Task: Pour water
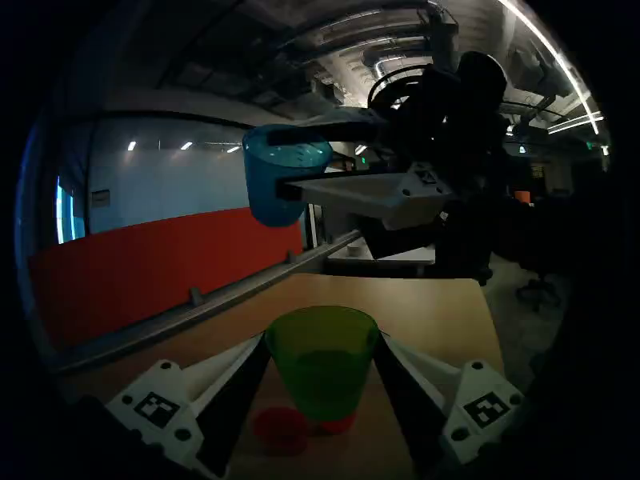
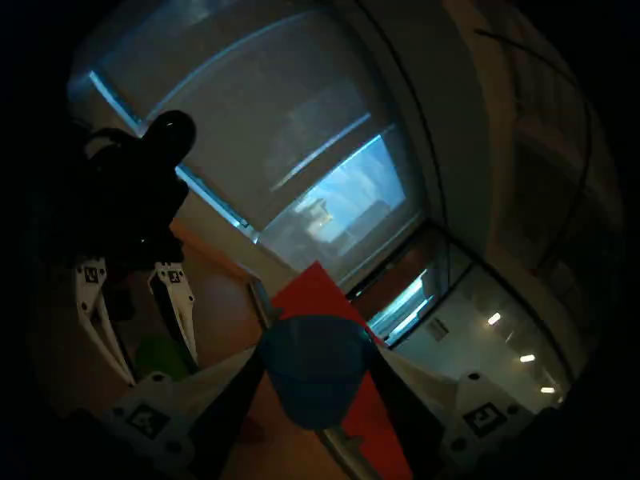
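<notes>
Left gripper (image 1: 322, 346) fingers are pressed against both sides of a green cup (image 1: 322, 376), which is held upright low over the wooden table (image 1: 432, 308); the right gripper (image 2: 318, 354) is likewise closed on a blue cup (image 2: 316, 372), gripped at both sides; in the left gripper view the blue cup is seen raised well above the green cup, up and to the left, slightly tilted; whether either cup holds water cannot be told.

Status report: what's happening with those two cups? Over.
Left gripper shut on green cup, standing on table. Right gripper shut on blue cup, held aloft. Small red piece beside green cup.
</notes>
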The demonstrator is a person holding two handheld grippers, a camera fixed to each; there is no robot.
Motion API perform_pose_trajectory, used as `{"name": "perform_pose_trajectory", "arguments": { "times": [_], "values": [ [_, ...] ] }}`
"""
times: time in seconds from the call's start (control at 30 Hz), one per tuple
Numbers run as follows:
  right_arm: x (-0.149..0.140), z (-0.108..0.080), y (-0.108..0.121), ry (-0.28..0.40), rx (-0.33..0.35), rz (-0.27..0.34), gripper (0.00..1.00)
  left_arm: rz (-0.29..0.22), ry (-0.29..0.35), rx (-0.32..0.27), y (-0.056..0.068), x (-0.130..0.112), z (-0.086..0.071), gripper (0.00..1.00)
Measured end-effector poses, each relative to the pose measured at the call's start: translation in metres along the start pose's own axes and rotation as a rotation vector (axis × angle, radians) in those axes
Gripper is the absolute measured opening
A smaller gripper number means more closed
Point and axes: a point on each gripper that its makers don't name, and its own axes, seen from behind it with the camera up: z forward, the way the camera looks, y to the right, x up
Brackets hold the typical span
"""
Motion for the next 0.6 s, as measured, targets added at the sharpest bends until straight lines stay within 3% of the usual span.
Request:
{"name": "perform_pose_trajectory", "arguments": {
  "times": [0.3,0.6],
  "values": [
    [-0.0005,-0.0011,0.0036,0.028,0.021,0.308,0.91,0.004,0.001,0.001,0.0007,0.0021,-0.0026,0.88],
    [-0.004,-0.0007,-0.0017,0.021,0.086,0.553,0.91,0.013,-0.001,-0.001,0.0017,0.0053,-0.0049,0.88]
  ]
}}
